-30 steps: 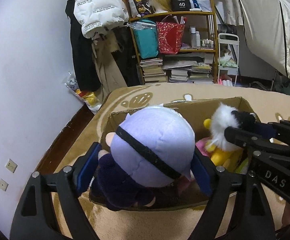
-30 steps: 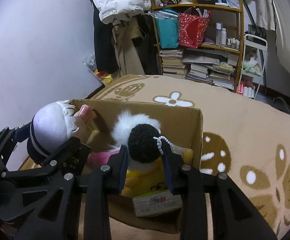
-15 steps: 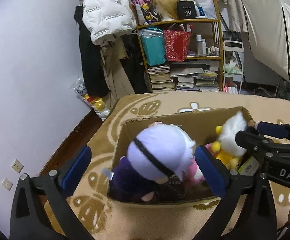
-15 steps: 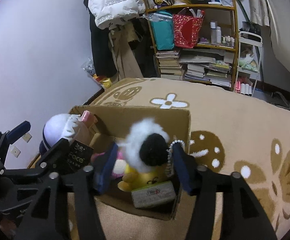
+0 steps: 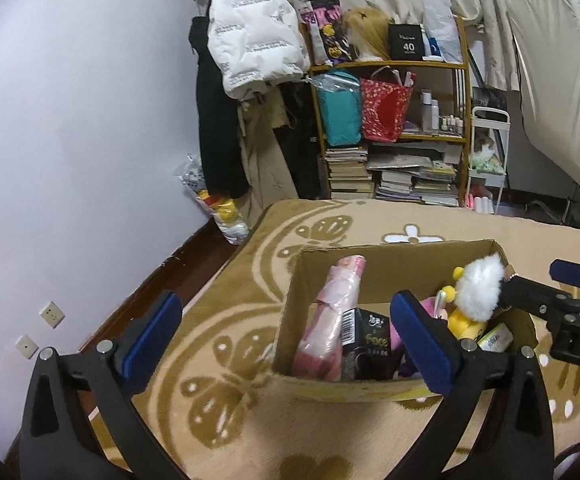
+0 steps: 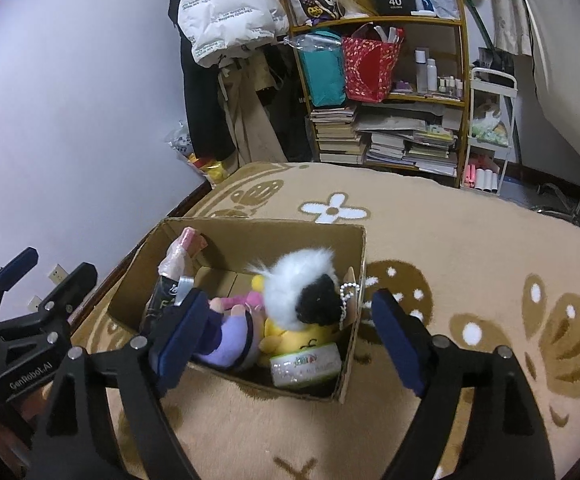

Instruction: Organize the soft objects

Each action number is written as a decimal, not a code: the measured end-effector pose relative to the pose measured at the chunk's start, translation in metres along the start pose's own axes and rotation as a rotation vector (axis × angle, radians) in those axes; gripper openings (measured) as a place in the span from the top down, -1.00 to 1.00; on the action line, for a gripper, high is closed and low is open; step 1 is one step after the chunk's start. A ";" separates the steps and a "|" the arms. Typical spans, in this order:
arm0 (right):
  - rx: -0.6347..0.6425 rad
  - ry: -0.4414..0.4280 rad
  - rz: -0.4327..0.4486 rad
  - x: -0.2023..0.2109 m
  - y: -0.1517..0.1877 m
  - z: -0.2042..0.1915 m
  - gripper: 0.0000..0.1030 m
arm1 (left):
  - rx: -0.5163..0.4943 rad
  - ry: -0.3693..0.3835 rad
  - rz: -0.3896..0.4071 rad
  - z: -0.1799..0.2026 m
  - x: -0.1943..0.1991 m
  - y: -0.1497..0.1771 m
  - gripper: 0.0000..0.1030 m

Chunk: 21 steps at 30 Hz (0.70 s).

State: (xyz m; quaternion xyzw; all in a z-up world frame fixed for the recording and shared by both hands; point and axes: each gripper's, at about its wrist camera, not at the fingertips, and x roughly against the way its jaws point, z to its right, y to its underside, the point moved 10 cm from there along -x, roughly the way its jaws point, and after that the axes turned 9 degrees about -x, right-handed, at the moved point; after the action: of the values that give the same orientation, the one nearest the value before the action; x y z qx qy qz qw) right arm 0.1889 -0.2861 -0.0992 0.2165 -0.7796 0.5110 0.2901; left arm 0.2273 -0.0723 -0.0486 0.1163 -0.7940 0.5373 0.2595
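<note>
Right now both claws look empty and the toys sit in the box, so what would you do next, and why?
Probably lift both away and look for another soft thing. The left gripper and right gripper hang open above the cardboard box, where the purple plush and fluffy yellow plush already lie.

Lighting: dim, cool indoor, diffuse; source not visible. Shadows: soft, deepest inside the cardboard box (image 6: 356,264). Glare: none on the wall (image 5: 69,120). Distortion: strong fisheye bending, dark vignette at corners. Focus: mildly soft throughout, shelf (image 6: 382,20) text legible.

Brown cardboard box (image 6: 352,240), lilac plush (image 6: 225,340), white-and-black yellow plush (image 6: 306,292), tan flower-patterned rug (image 6: 450,216)
</note>
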 end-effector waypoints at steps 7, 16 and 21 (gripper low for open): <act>-0.001 -0.002 0.041 0.038 -0.001 -0.006 -1.00 | 0.035 -0.020 0.040 -0.019 0.040 -0.004 -0.99; 0.055 -0.010 0.097 0.093 0.009 -0.024 -1.00 | 0.035 -0.020 0.089 -0.030 0.101 0.000 -0.99; 0.070 0.006 0.135 0.119 0.024 -0.030 -1.00 | 0.057 -0.018 0.088 -0.038 0.123 0.013 -0.99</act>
State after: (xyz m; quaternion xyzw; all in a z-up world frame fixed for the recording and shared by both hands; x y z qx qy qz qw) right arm 0.0932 -0.2537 -0.0261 0.1720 -0.7732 0.5570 0.2497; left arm 0.1286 -0.0206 0.0182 0.0935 -0.7851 0.5695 0.2249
